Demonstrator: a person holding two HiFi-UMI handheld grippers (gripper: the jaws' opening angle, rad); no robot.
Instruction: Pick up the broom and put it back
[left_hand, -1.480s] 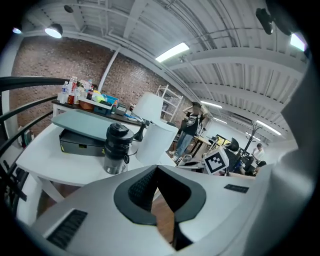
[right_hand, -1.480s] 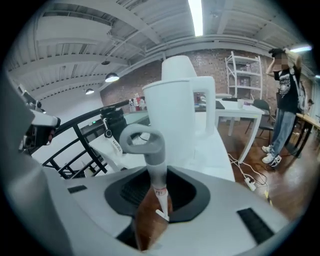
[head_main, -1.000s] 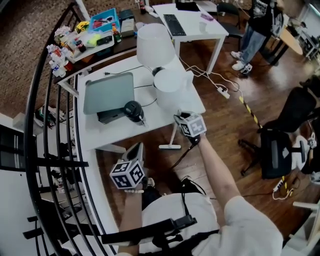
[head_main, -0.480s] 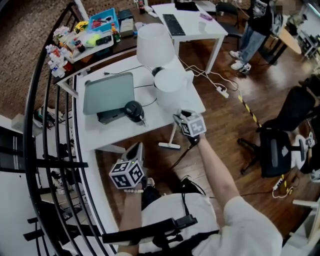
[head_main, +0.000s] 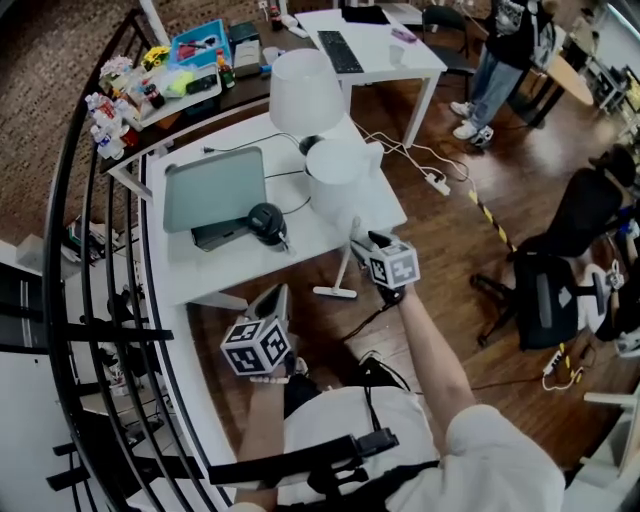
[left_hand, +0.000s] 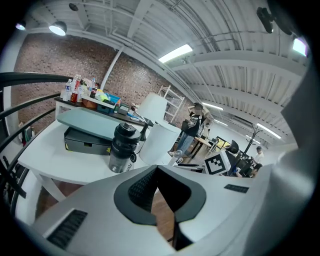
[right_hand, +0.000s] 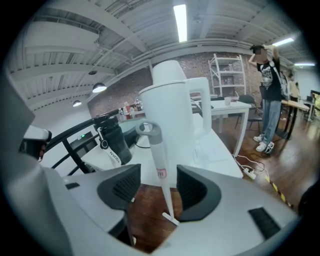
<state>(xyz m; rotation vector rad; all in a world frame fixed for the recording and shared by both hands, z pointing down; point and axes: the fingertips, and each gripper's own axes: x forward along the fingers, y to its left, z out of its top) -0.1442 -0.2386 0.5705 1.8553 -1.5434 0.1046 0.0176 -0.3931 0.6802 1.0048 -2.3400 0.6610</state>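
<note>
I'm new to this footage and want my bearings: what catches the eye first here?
A slim white broom leans against the front edge of the white table, its head on the wooden floor. The right gripper faces it with fingers opening, the handle between them but untouched. A black curved railing sweeps along the left.

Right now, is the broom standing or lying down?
Standing, tilted: the broom has its head on the floor, handle rising beside the table, loose between the opening jaws of the right gripper.
</note>
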